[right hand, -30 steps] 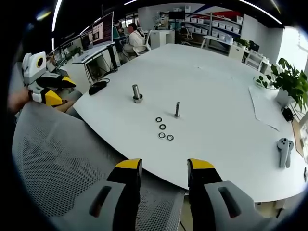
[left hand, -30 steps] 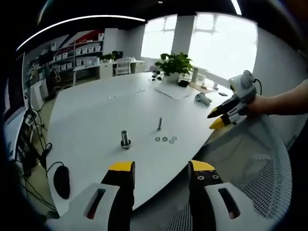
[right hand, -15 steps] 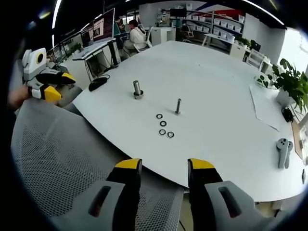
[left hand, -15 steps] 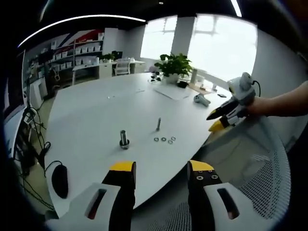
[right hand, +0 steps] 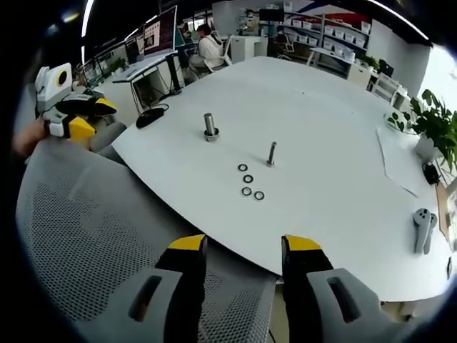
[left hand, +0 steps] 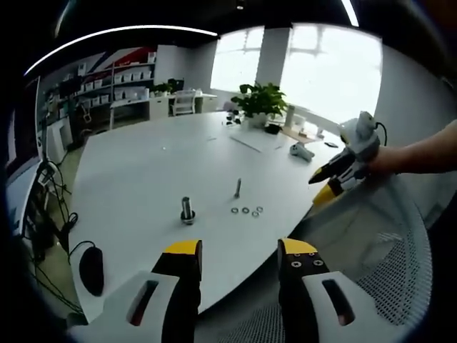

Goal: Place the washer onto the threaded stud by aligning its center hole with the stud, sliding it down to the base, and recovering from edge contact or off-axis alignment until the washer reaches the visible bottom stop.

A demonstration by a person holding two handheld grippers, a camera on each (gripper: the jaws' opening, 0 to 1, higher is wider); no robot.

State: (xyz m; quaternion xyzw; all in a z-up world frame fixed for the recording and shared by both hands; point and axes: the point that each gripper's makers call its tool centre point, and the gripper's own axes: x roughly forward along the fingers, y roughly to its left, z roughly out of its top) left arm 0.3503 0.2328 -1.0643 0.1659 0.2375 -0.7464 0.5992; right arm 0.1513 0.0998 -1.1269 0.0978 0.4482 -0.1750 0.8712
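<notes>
Little has shifted over the past second: our two claws remain back from the tabletop (right hand: 335, 107), held above a grey mesh chair back (right hand: 78, 236), and the washers and studs lie where they lay. We see the left claw (left hand: 238, 259) with its yellow-tipped jaws standing wide apart and nothing between them; the right claw (right hand: 236, 252) is likewise spread wide and empty. In the left gripper view the right claw (left hand: 325, 183) comes in from the right, gripped by a hand (left hand: 382, 158) on an outstretched forearm, jaws pointing toward the tabletop. In the right gripper view the left claw (right hand: 91, 118) shows at the far left, level with the tabletop's edge. Four washers (right hand: 250, 185) lie flat in a loose cluster on the white tabletop, just beside the slim threaded stud (right hand: 271, 153), which stands upright and bare. A thicker stud (right hand: 209, 126) stands apart on its own base. A potted plant (left hand: 260, 101) sits at the far side.
</notes>
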